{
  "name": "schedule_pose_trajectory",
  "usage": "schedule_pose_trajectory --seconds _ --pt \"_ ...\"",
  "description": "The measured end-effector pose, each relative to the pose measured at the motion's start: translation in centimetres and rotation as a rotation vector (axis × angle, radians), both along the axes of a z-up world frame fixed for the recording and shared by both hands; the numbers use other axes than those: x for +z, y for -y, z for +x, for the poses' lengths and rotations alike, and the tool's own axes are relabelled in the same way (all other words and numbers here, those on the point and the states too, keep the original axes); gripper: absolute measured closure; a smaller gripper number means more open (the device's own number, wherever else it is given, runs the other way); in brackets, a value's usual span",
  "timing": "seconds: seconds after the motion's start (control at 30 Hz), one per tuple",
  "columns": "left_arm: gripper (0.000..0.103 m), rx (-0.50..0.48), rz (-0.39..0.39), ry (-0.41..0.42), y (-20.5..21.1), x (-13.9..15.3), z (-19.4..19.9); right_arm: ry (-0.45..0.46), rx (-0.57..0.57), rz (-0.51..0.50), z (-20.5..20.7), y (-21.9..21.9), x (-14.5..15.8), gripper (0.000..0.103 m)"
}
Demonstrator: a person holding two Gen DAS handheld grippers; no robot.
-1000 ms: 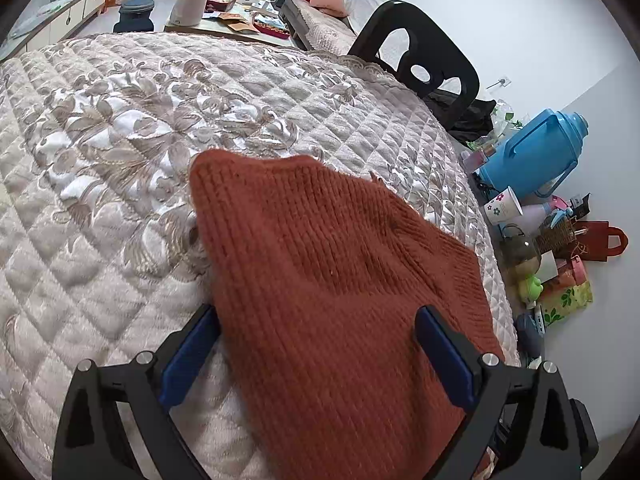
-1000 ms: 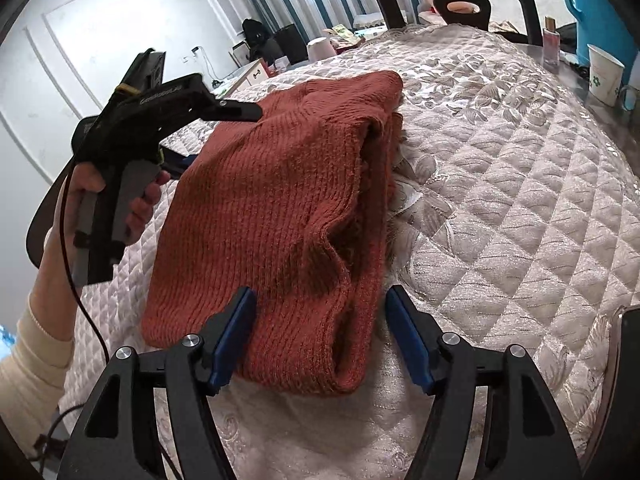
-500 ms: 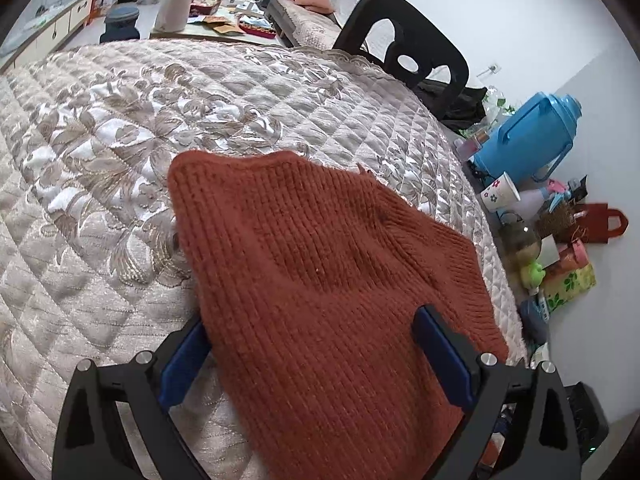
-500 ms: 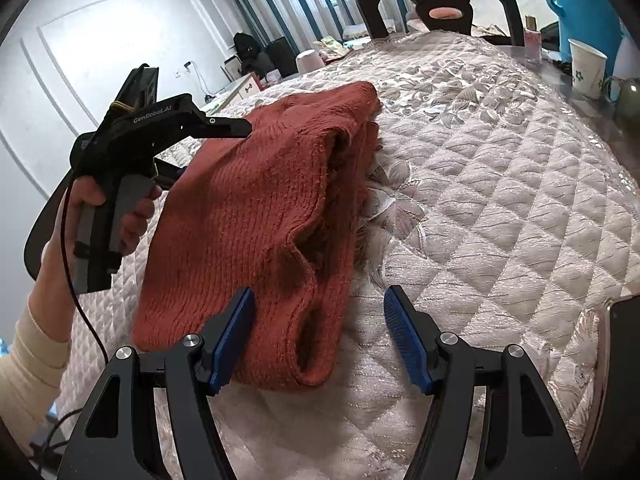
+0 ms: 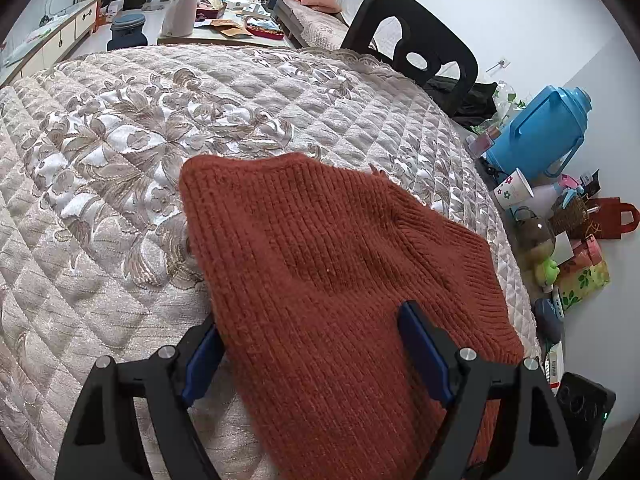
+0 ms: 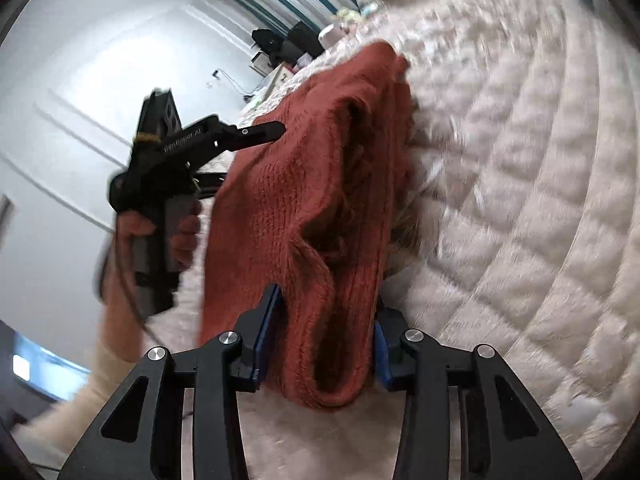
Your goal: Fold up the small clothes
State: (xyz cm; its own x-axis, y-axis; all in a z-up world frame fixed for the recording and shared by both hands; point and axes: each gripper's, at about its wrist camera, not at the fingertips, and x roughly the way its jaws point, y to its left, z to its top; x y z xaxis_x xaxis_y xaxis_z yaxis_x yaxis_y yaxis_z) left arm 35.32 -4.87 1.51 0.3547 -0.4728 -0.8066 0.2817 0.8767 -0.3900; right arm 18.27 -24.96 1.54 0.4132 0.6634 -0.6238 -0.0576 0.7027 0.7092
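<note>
A rust-red knit sweater [image 5: 340,264] lies folded on the quilted beige cover [image 5: 120,152]. My left gripper [image 5: 316,352] is open, its blue pads astride the sweater's near edge. In the right wrist view the sweater [image 6: 304,200] is bunched into thick layers, and my right gripper [image 6: 324,348] is closed in on its near end, both blue pads pressing the folded knit. The left gripper [image 6: 256,132] shows there, held in a hand at the sweater's left side. The right view is motion-blurred.
A black chair [image 5: 412,44] stands at the far edge. A blue thermos jug [image 5: 540,132], a paper cup [image 5: 514,194], bags and small clutter crowd the right side. A white kettle [image 5: 182,12] and a low table stand beyond.
My right gripper has closed from wide open onto the sweater's near folded end and tilted. The left gripper stays open and has shifted only slightly.
</note>
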Motion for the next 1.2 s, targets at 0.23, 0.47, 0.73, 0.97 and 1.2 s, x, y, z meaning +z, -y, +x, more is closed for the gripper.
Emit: schedule_pose_trajectory --seconds 0.23,0.47,0.73,0.97,1.2 --pt "0.019 -0.009 0.016 0.006 0.4 0.1 0.0 -0.017 0.031 0.028 1.8 -0.3 -0.4 0.062" --pt "0.036 -0.007 -0.016 -0.020 0.4 0.0 0.5 -0.003 0.038 -0.009 1.7 -2.2 -0.4 0.068" --pt "0.072 0.021 -0.050 -0.032 0.0 0.0 0.4 0.003 0.022 -0.055 1.5 -3.2 -0.4 0.075" --pt "0.076 0.026 -0.082 -0.005 -0.6 0.8 0.1 0.057 0.013 -0.103 1.2 -5.2 1.5 0.078" --pt "0.077 0.030 -0.131 0.035 -1.9 2.8 -0.3 0.099 0.026 -0.110 1.1 -7.5 3.3 0.078"
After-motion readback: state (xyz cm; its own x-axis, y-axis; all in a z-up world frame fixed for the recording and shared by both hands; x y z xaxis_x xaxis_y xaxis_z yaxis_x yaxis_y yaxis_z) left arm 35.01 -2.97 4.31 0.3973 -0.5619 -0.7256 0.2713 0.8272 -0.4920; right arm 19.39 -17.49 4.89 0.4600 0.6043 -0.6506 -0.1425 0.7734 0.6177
